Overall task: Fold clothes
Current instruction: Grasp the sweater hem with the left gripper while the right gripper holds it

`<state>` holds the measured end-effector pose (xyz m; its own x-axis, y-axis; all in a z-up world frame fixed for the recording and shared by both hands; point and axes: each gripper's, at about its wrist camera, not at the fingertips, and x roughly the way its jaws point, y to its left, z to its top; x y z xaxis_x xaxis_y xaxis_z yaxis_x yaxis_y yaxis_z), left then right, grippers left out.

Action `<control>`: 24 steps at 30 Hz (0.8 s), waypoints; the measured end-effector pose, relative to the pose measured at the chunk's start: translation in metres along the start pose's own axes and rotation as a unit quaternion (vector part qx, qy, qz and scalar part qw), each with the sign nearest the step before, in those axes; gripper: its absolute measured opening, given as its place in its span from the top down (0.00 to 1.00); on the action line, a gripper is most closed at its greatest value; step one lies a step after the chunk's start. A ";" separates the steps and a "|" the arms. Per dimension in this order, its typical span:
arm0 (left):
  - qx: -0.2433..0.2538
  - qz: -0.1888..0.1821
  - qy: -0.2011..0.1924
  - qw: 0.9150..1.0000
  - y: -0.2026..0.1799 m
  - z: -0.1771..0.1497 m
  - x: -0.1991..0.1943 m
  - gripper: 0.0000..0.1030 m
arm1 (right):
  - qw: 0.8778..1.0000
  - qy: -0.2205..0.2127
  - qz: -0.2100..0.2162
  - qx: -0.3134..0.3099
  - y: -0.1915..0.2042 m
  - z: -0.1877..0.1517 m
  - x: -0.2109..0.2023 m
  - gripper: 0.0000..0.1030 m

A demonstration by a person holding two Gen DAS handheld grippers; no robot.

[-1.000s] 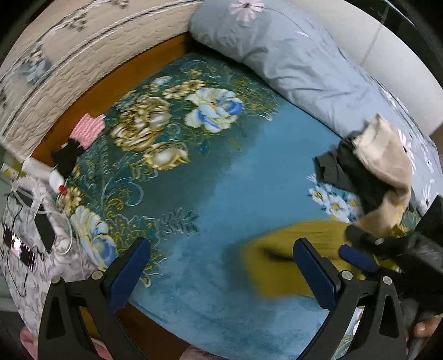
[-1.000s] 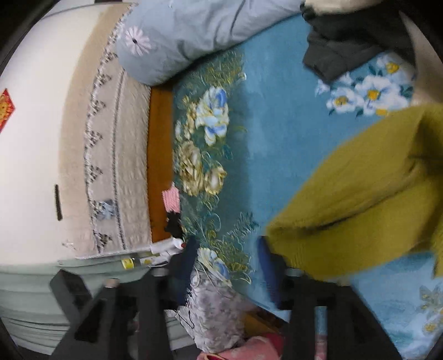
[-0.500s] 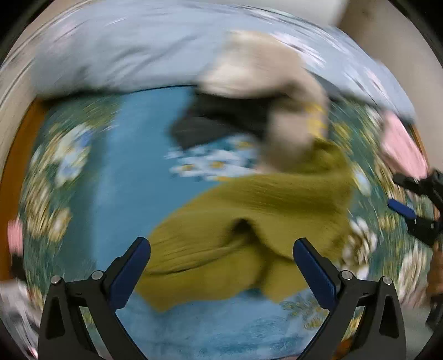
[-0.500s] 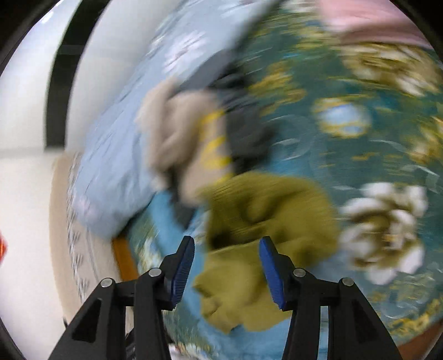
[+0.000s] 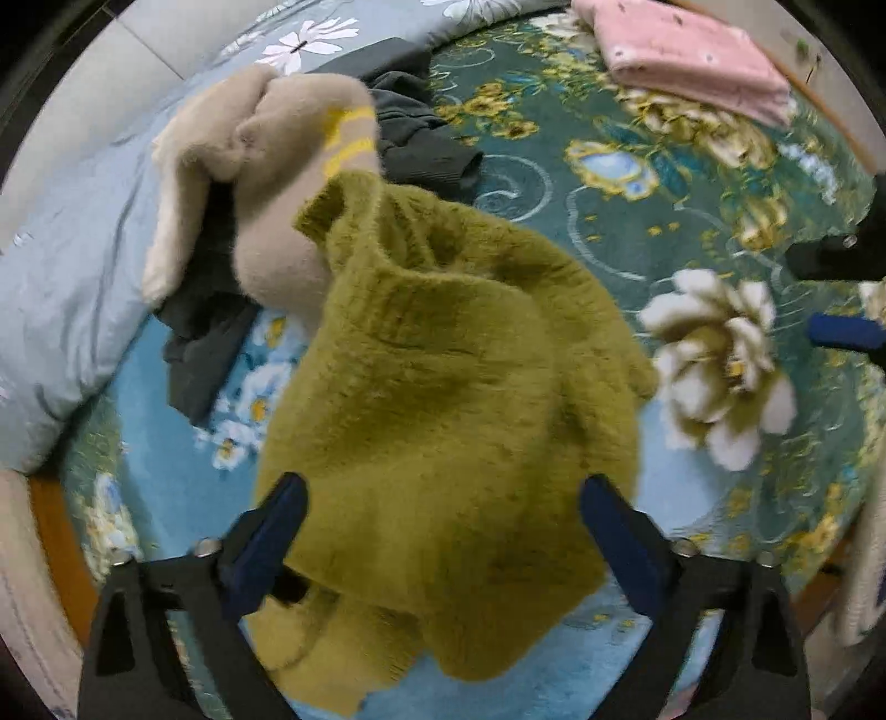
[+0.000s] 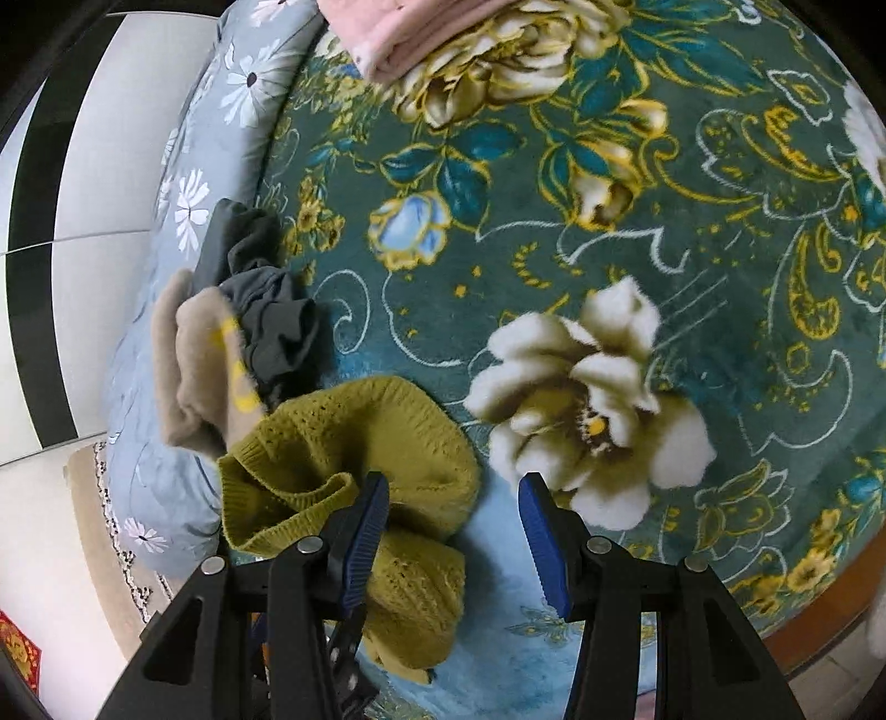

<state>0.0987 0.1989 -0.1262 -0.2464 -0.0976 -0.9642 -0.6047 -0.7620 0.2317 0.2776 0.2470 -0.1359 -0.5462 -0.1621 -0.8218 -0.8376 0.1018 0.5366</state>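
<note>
No legible text, labels, brands or numbers anywhere. Red-and-gold decoration [image 6: 16,648] at the lower-left edge of the right wrist view; too small to read.

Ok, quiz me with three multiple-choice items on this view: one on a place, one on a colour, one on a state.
1. Where is the folded pink cloth?
A. under the sweater
B. at the far end of the floral blanket
C. between the jaws

2. What colour is the sweater in front of the left gripper?
A. olive-yellow
B. red
C. white

3. How do the right gripper jaws stand?
A. shut on the sweater
B. open
C. shut empty

Answers:
1 B, it lies at the blanket's far edge.
2 A, the knit is olive-yellow.
3 B, blanket shows between the blue pads.
</note>
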 end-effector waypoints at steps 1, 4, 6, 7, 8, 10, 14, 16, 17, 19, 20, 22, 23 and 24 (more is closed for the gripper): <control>-0.004 0.006 0.003 1.000 0.005 0.000 0.002 0.27 | 1.000 0.003 0.002 -0.004 0.003 0.001 0.002 0.49; -0.045 -0.013 0.014 0.999 0.032 -0.005 0.005 0.66 | 1.000 0.010 0.006 -0.018 0.016 0.002 0.008 0.49; -0.087 -0.018 0.019 0.996 0.054 -0.013 0.003 0.79 | 0.999 0.015 0.009 -0.027 0.025 0.001 0.012 0.49; -0.115 -0.021 0.014 0.993 0.070 -0.020 -0.001 0.82 | 0.999 0.018 0.011 -0.032 0.030 0.000 0.014 0.49; -0.142 -0.023 0.009 0.989 0.086 -0.026 -0.005 0.84 | 0.999 0.021 0.011 -0.037 0.035 -0.001 0.017 0.49; -0.178 -0.019 -0.002 0.984 0.111 -0.041 -0.013 0.85 | 0.998 0.028 0.010 -0.047 0.043 -0.004 0.023 0.49; -0.234 -0.006 -0.018 0.972 0.161 -0.068 -0.025 0.87 | 0.997 0.043 0.008 -0.066 0.058 -0.009 0.034 0.49; -0.258 0.014 -0.012 0.966 0.185 -0.082 -0.028 1.00 | 0.996 0.053 0.004 -0.074 0.066 -0.013 0.043 0.49; -0.271 0.024 -0.009 0.962 0.197 -0.088 -0.029 1.00 | 0.995 0.057 0.003 -0.079 0.070 -0.014 0.047 0.49; -0.307 0.037 -0.005 0.951 0.223 -0.107 -0.028 1.00 | 0.994 0.065 0.000 -0.088 0.079 -0.017 0.054 0.49; -0.326 0.044 -0.002 0.944 0.237 -0.119 -0.028 1.00 | 0.993 0.069 -0.001 -0.093 0.083 -0.018 0.058 0.49; -0.355 0.034 0.006 0.934 0.257 -0.135 -0.022 1.00 | 0.992 0.076 -0.003 -0.103 0.092 -0.020 0.065 0.49; -0.372 0.021 0.010 0.928 0.267 -0.143 -0.017 1.00 | 0.991 0.078 -0.005 -0.108 0.096 -0.021 0.069 0.49; -0.388 0.004 0.009 0.922 0.273 -0.147 -0.013 1.00 | 0.991 0.080 -0.007 -0.111 0.101 -0.022 0.072 0.49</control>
<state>0.0486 -0.1018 -0.0690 -0.2314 -0.1104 -0.9666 0.1230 -0.9889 0.0835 0.1537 0.2238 -0.1368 -0.5128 -0.3176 -0.7976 -0.8136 -0.1166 0.5696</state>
